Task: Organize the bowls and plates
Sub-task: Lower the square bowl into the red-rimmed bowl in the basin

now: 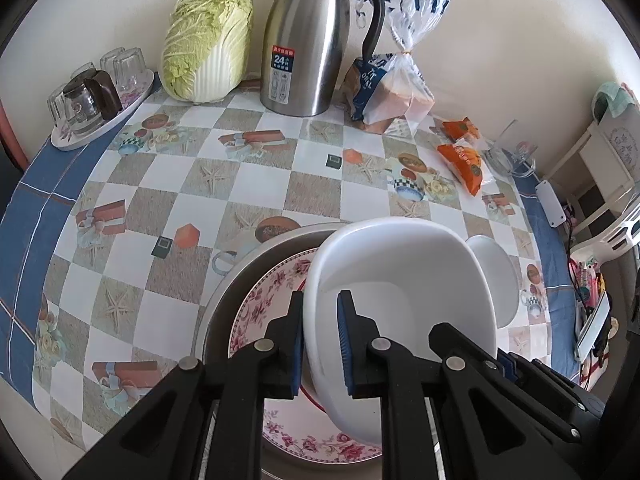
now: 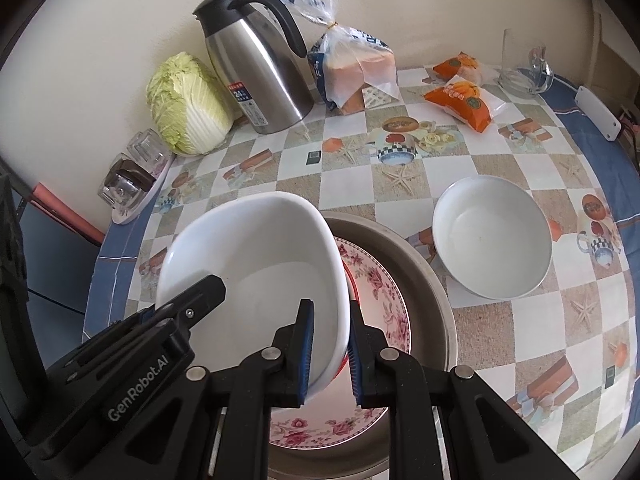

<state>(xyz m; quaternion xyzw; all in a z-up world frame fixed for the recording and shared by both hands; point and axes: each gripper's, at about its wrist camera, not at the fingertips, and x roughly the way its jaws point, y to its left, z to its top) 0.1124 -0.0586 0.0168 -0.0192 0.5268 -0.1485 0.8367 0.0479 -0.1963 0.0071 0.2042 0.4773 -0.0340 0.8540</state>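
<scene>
Both tongs (image 1: 320, 340) (image 2: 330, 348) clamp white bowl's (image 2: 256, 248) rim above floral plate (image 2: 380, 300) in metal basin (image 2: 424, 280)

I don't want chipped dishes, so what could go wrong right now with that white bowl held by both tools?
1. The large white bowl is pinched only at its thin rim by the left tool and right tool; it could slip onto the floral plate in the metal basin.
2. Uneven pulling could twist it free.
3. Swinging right could knock the smaller white bowl.
</scene>
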